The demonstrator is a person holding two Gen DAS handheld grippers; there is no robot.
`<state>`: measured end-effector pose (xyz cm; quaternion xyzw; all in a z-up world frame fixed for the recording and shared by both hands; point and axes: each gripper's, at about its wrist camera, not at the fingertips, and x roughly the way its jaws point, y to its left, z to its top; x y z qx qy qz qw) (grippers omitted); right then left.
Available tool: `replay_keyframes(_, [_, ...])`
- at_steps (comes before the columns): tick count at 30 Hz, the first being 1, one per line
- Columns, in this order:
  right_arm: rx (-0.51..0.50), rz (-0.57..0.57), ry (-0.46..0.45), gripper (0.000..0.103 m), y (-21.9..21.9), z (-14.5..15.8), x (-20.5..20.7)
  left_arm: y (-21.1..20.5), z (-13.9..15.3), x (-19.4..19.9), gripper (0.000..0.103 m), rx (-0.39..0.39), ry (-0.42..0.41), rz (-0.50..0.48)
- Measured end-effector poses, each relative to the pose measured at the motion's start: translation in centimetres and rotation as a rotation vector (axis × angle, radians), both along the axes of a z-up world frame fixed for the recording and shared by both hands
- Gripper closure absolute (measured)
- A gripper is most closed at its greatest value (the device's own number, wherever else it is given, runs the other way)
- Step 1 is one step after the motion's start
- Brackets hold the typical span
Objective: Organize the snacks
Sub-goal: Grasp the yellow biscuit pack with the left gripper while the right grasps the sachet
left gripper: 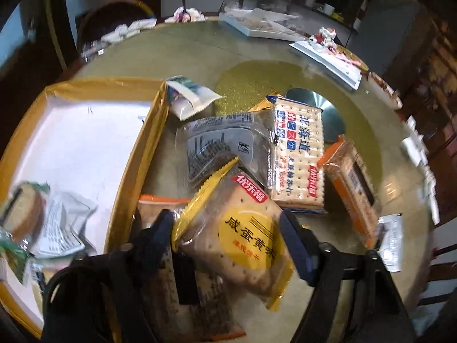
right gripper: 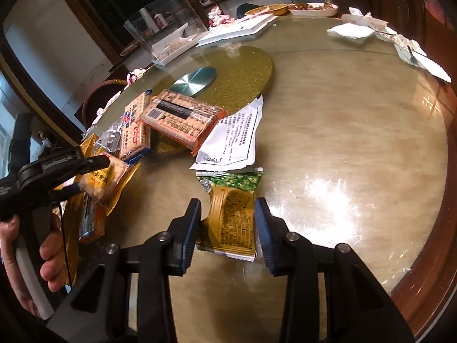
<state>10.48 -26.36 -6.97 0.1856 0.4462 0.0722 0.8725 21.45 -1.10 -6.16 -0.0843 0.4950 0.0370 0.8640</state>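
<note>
My left gripper (left gripper: 228, 237) is shut on a yellow cracker pack (left gripper: 242, 234) and holds it just above the table beside the yellow-rimmed white box (left gripper: 137, 154). The same pack (right gripper: 105, 180) and left gripper (right gripper: 88, 174) show in the right wrist view. My right gripper (right gripper: 227, 228) is shut on a green and gold snack packet (right gripper: 232, 217), low over the table. More snacks lie ahead: a blue-label cracker pack (left gripper: 297, 154), a grey packet (left gripper: 222, 145), an orange cracker pack (left gripper: 351, 185) and a white sachet (right gripper: 234, 137).
The box holds several small packets (left gripper: 42, 223) at its near left. A gold turntable (right gripper: 242, 71) with a metal disc (right gripper: 194, 80) sits mid-table. White trays (right gripper: 237, 28), napkins (right gripper: 354, 28) and a clear container (right gripper: 165, 20) line the far edge. The table rim (right gripper: 428, 271) curves at right.
</note>
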Motion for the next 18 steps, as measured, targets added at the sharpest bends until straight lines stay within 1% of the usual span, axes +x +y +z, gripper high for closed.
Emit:
replay_keyframes(2, [-0.006,0.004,-0.004,0.063,0.1,0.0,0.0,-0.2,0.2,-0.7,0.047,-0.01,-0.022,-0.014])
replay_keyframes(4, [-0.006,0.005,-0.004,0.063,0.2,0.0,-0.1,-0.2,0.8,-1.6,0.063,-0.03,-0.049,-0.032])
replay_keyframes(5, [-0.007,0.005,-0.005,0.063,0.2,0.0,-0.1,-0.2,1.3,-2.3,0.065,-0.046,-0.061,-0.048])
replay_keyframes(6, [-0.009,0.007,-0.006,0.063,0.3,0.0,-0.2,-0.2,1.6,-2.9,0.073,-0.064,-0.067,-0.06])
replay_keyframes(7, [-0.015,0.01,-0.008,0.063,0.5,0.0,-0.2,-0.2,1.9,-3.8,0.076,-0.082,-0.068,-0.076])
replay_keyframes(10, [-0.026,0.016,-0.011,0.063,0.7,0.1,-0.4,-0.7,2.0,-5.6,0.079,-0.111,-0.059,-0.105])
replay_keyframes(16, [-0.037,0.028,-0.013,0.063,0.9,0.1,-0.9,-1.4,1.1,-10.3,0.078,-0.2,0.0,-0.155])
replay_keyframes(18, [-0.038,0.032,-0.014,0.063,0.8,0.1,-1.1,-1.6,0.8,-11.2,0.077,-0.229,0.015,-0.16])
